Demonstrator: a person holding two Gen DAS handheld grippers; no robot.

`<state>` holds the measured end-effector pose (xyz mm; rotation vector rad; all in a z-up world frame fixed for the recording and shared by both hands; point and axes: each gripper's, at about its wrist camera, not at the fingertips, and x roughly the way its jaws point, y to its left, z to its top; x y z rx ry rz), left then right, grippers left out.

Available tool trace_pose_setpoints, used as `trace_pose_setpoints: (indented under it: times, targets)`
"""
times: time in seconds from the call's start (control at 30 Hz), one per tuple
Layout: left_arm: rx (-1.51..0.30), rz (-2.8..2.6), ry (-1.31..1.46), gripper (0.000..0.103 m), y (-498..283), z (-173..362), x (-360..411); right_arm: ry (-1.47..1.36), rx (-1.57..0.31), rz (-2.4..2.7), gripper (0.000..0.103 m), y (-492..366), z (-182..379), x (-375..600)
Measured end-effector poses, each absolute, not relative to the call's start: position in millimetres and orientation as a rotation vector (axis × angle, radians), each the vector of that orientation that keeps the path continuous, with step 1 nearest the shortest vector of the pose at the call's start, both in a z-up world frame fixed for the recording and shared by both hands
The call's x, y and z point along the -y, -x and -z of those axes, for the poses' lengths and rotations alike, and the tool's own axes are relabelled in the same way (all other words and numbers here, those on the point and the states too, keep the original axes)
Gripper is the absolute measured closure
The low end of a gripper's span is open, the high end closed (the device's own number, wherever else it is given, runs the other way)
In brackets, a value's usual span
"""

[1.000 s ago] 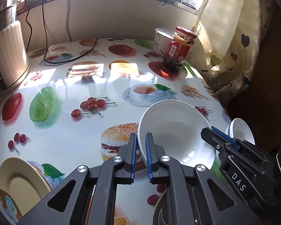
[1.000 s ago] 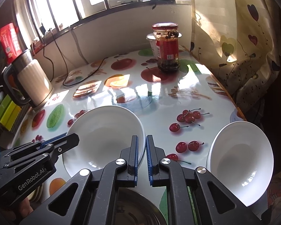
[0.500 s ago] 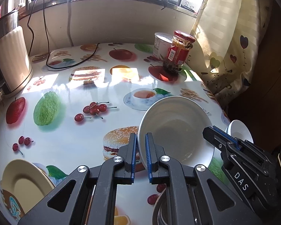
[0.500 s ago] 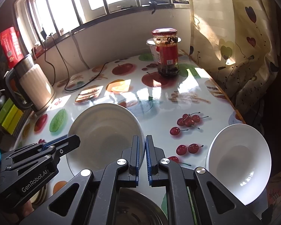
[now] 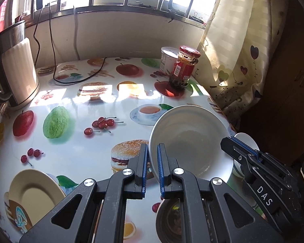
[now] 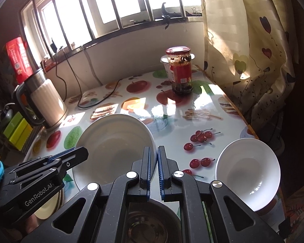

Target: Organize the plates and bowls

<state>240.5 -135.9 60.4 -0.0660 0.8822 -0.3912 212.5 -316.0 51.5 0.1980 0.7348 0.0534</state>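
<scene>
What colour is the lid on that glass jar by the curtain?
Red. The jar's lid shows best in the right wrist view, standing out against the pale wall.

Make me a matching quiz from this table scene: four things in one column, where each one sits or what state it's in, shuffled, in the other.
Things:
1. large white bowl
2. small white bowl
3. red-lidded glass jar
4. cream electric kettle

Places or states:
A. far end of the table, by the curtain
B. gripped at its rim by both grippers
C. near right table edge, ungripped
D. left side, beside the wall

Pairs: 1-B, 2-C, 3-A, 4-D
</scene>
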Motion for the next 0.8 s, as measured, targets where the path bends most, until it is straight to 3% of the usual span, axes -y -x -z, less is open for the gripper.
trace_pose_setpoints:
  times: [0.8]
  targets:
    - [-0.893,0.442,0.063,0.093,-179.0,-58.9,133.9,-0.240,-0.717,-0.020,0.095,-135.4,-54.2,318.9]
